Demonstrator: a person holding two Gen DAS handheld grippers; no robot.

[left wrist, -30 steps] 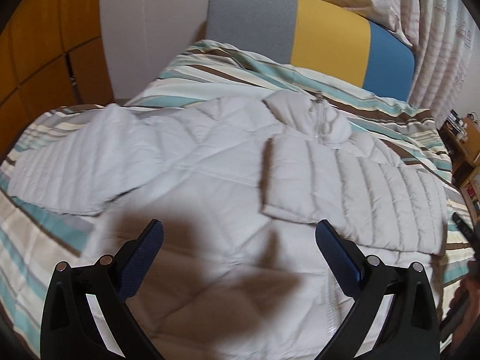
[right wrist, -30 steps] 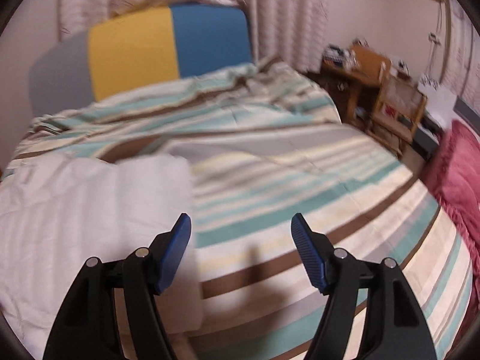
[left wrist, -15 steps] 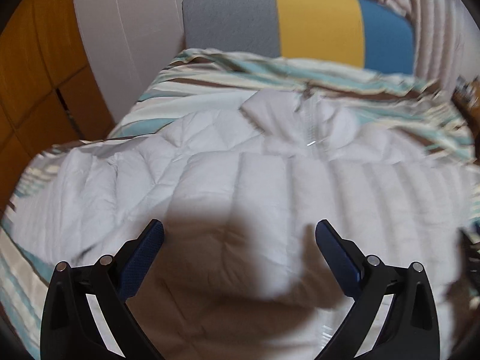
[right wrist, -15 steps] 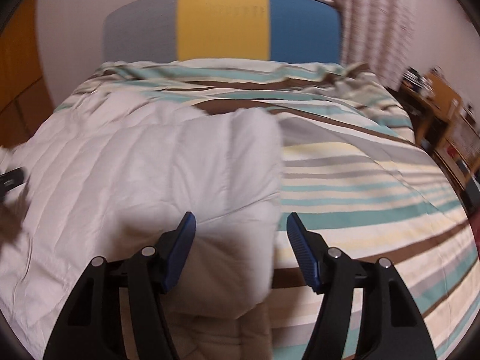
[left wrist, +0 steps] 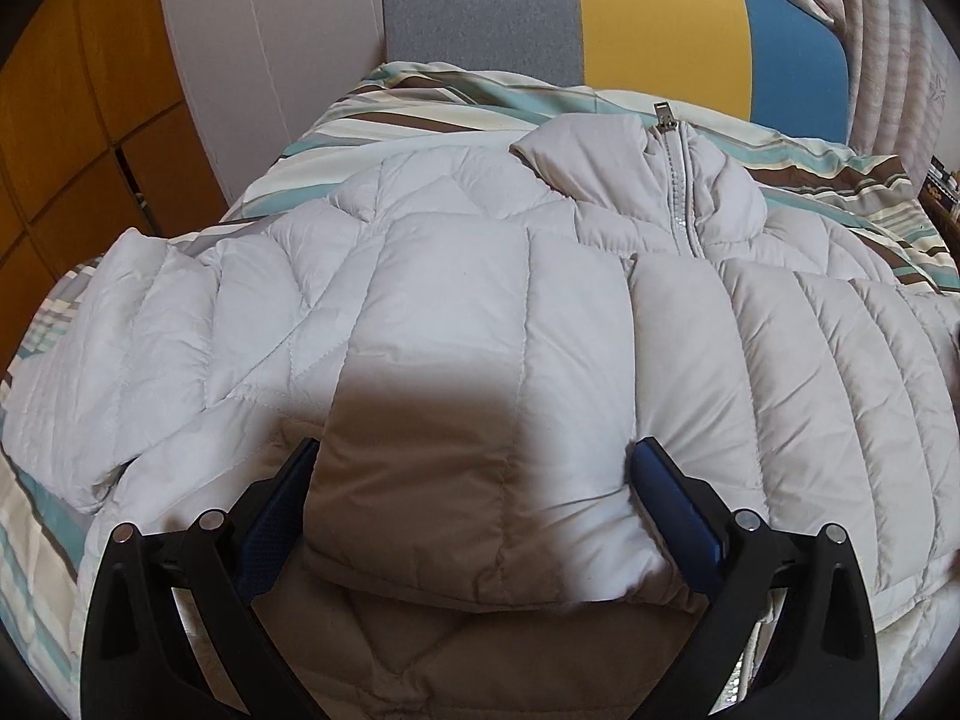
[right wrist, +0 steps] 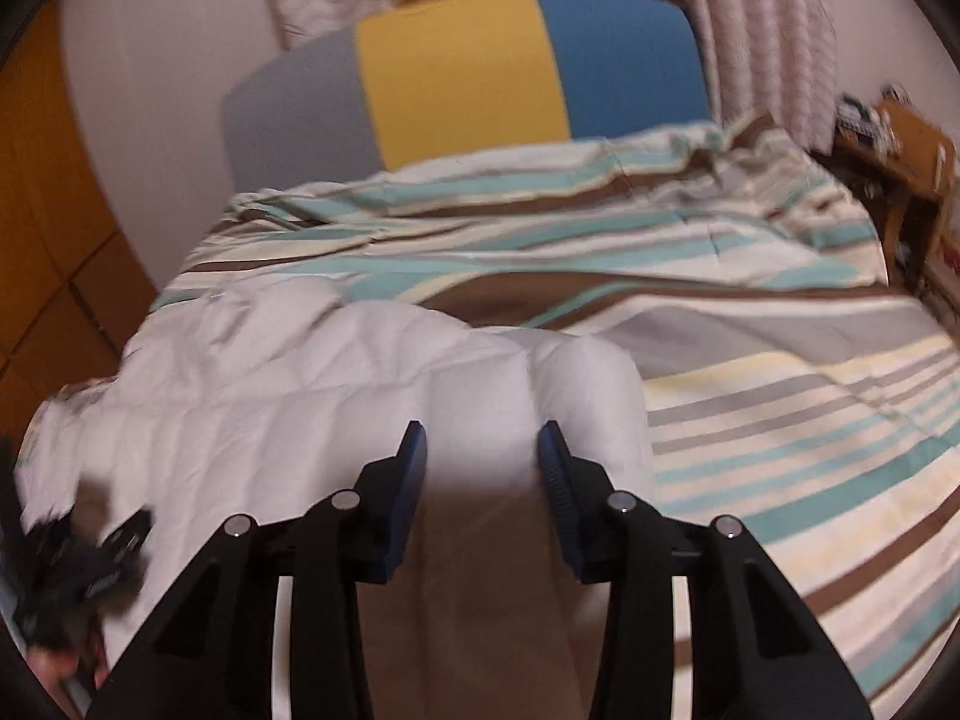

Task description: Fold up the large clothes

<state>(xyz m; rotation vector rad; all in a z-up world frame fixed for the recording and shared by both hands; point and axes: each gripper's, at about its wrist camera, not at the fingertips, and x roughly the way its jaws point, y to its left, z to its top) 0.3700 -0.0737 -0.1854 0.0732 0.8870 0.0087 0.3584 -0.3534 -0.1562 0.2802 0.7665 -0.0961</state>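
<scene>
A pale grey quilted puffer jacket (left wrist: 480,312) lies face up on the striped bedspread, zipper (left wrist: 678,192) and collar toward the headboard. One sleeve (left wrist: 480,480) is folded across the chest. My left gripper (left wrist: 474,474) is open, its jaws straddling the cuff end of that sleeve. In the right wrist view the jacket's right side (right wrist: 372,408) bulges up. My right gripper (right wrist: 480,450) has its jaws narrowed around a puffy fold of the jacket (right wrist: 480,420). The other sleeve (left wrist: 108,360) lies out to the left.
The striped bedspread (right wrist: 750,324) stretches to the right of the jacket. A grey, yellow and blue headboard (left wrist: 654,30) stands behind. Wooden panels (left wrist: 66,108) are at the left, a wooden side table (right wrist: 900,156) at the right. The left gripper shows blurred in the right wrist view (right wrist: 78,558).
My left gripper moved forward until its jaws straddle the folded sleeve's cuff. My right gripper swung left onto the jacket's edge and its jaws narrowed around a fold.
</scene>
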